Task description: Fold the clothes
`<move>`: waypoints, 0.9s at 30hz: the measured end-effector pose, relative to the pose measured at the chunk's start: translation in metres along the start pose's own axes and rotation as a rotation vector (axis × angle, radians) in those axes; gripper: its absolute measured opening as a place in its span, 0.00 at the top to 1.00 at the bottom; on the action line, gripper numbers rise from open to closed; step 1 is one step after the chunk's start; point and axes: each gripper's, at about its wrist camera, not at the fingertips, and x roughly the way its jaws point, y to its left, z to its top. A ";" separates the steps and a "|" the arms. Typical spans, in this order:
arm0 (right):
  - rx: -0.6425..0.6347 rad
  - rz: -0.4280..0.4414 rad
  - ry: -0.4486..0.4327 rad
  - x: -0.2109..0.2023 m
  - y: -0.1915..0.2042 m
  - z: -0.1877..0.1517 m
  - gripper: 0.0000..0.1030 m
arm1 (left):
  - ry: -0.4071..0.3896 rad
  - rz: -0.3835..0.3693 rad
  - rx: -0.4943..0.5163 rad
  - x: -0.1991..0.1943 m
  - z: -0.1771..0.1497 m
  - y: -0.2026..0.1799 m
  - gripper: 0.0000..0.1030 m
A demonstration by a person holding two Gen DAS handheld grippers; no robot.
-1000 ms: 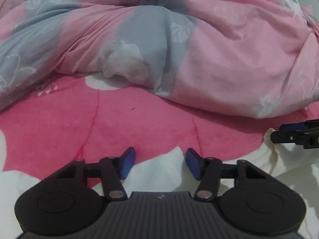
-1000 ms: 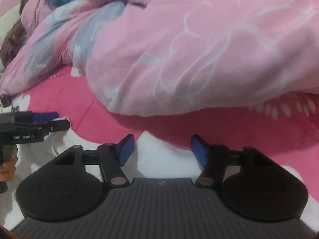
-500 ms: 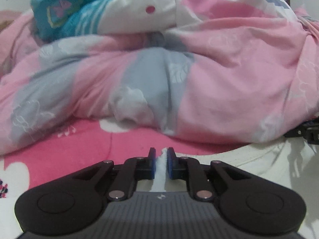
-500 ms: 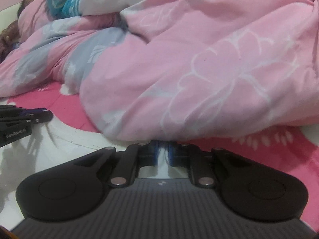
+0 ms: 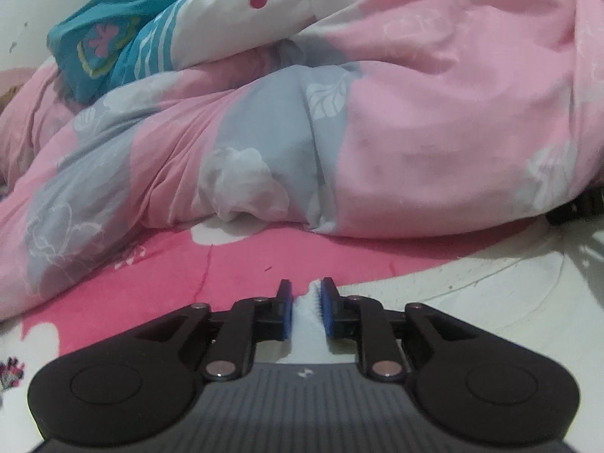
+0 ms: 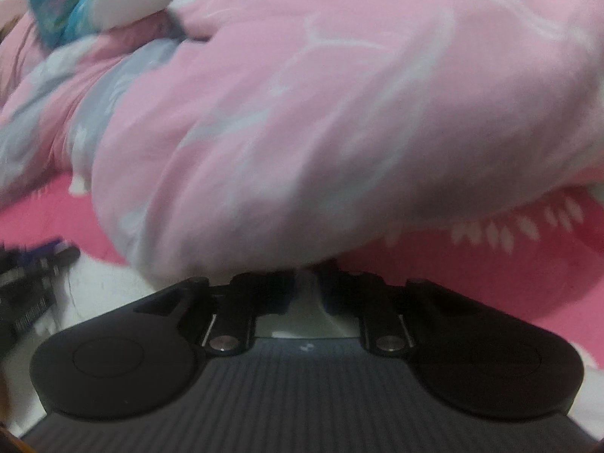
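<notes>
The left gripper has its blue pads pinched on a bunched ridge of the white garment; its jaws have just been opening slightly, yet the cloth remains squeezed between them. The garment spreads away to that gripper's right, lying flat on the pink bedsheet, with a curved seam visible in it. Ahead of the gripper, beyond a strip of bare sheet, a crumpled pink-and-grey duvet rises, and a teal-and-white cloth lies on top of it, far ahead to the left.

The right gripper is blurred and shadowed under the duvet's overhanging edge. Its jaws stand close together with white garment fabric between them, having just been opening a little as well, and the fingers appear to press on it. At that gripper's left, the left gripper shows as a dark blur over the white cloth. The pink sheet runs to its right.
</notes>
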 end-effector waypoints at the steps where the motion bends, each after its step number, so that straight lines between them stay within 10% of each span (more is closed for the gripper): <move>1: 0.044 0.012 0.009 0.001 -0.004 0.003 0.82 | -0.001 0.009 0.007 -0.001 0.001 -0.001 0.64; 4: 0.196 0.057 0.022 -0.006 -0.024 0.008 0.65 | 0.007 0.031 -0.023 -0.005 0.005 0.007 0.35; 8: 0.265 0.050 0.040 -0.030 -0.044 0.008 0.52 | 0.049 0.039 -0.103 -0.016 0.012 0.032 0.31; 20: 0.247 -0.058 -0.038 -0.154 -0.099 -0.005 0.54 | -0.006 -0.108 -0.148 -0.127 -0.004 0.076 0.26; 27: 0.133 0.051 0.034 -0.161 -0.064 -0.026 0.67 | 0.043 -0.156 -0.231 -0.155 -0.063 0.102 0.27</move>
